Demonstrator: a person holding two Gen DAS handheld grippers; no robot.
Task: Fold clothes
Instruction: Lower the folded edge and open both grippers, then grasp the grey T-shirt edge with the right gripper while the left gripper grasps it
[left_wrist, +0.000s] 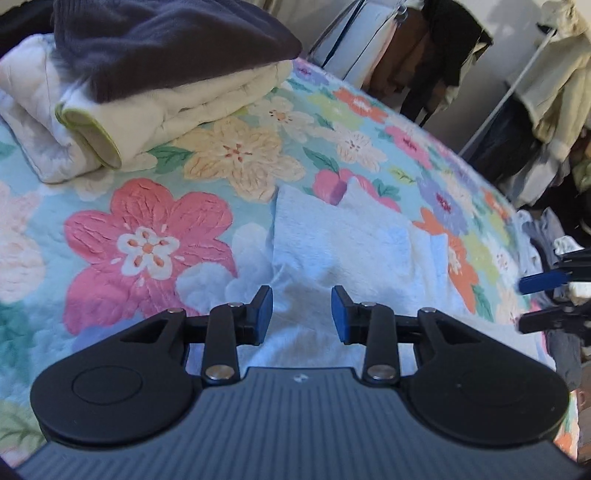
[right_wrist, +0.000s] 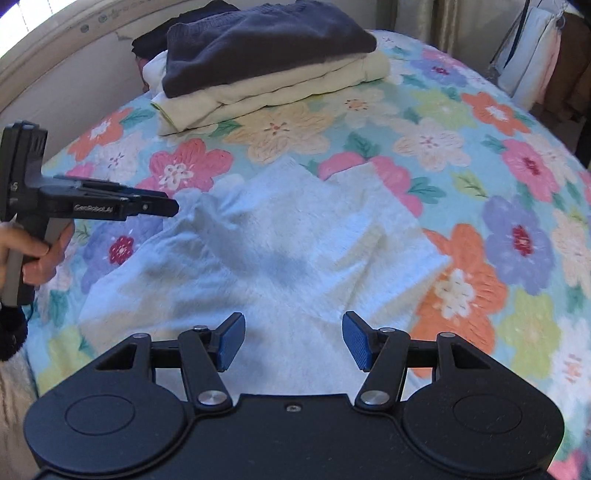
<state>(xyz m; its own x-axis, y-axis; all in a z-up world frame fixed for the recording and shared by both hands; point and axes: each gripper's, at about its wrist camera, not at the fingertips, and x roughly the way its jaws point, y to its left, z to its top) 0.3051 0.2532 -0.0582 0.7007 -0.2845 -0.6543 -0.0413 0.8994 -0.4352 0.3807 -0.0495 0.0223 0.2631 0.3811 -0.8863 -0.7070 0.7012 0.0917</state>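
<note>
Centrally on the floral quilt (right_wrist: 480, 155) a pale blue fleecy garment (right_wrist: 295, 251) is spread, mostly flat, with soft wrinkles and a bunched ridge toward its left side. Its far edge is seen as two squared corners split by a notch where a pink flower shows through; its right edge runs diagonally across an orange flower. Bare quilt is left beyond the far edge and to the right, so room is available there. The left gripper (left_wrist: 302, 314) is held over the garment's near part, jaws apart, nothing between the blue pads (left_wrist: 264, 314). The right gripper (right_wrist: 293, 339) is likewise held above the near part, jaws spread and empty. In the right wrist view the left gripper (right_wrist: 162, 208) is seen side-on at the garment's left edge, gripped by a hand (right_wrist: 35, 251). Further back, well apart from the garment, a stack is set: a dark navy knit (right_wrist: 266, 48) on a folded cream garment (right_wrist: 280, 92). Past the bed's right side, hanging clothes (left_wrist: 554, 81) and a white pole (left_wrist: 509, 96) are crowded in.
</note>
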